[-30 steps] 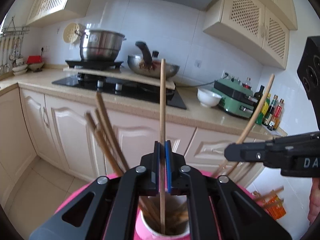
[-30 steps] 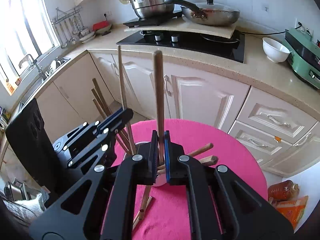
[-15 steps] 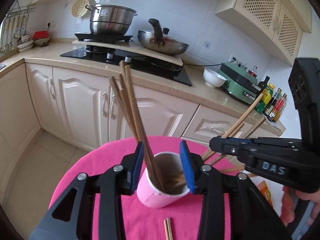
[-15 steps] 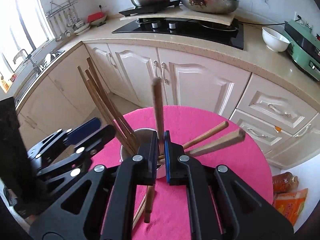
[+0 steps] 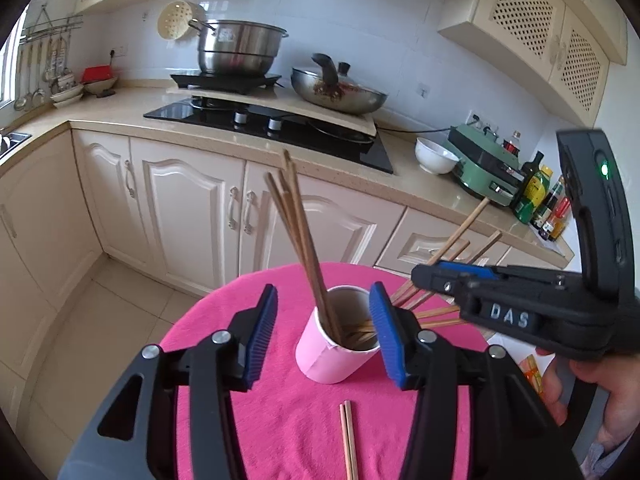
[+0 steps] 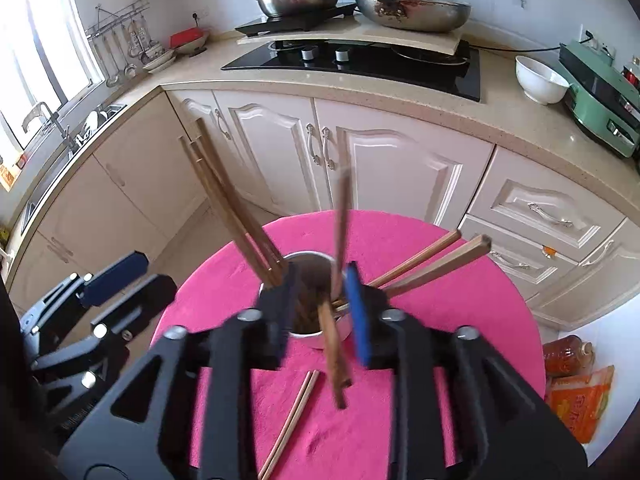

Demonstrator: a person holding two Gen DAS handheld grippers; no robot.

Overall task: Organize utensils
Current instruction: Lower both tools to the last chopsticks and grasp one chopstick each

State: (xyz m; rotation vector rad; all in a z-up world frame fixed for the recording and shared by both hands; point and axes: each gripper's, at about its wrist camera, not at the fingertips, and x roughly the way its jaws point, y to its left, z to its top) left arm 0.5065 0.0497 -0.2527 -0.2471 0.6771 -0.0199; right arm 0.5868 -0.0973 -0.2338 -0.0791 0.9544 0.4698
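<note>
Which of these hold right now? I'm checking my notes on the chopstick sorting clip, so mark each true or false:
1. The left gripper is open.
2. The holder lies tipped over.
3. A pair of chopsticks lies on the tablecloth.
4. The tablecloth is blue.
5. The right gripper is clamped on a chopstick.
1. True: the left gripper is open, its jaws either side of the pink holder.
2. False: the holder stands upright.
3. True: a loose pair of chopsticks lies on the pink tablecloth.
4. False: it is pink.
5. False: the right gripper is open; a blurred chopstick sits loose between its jaws.
</note>
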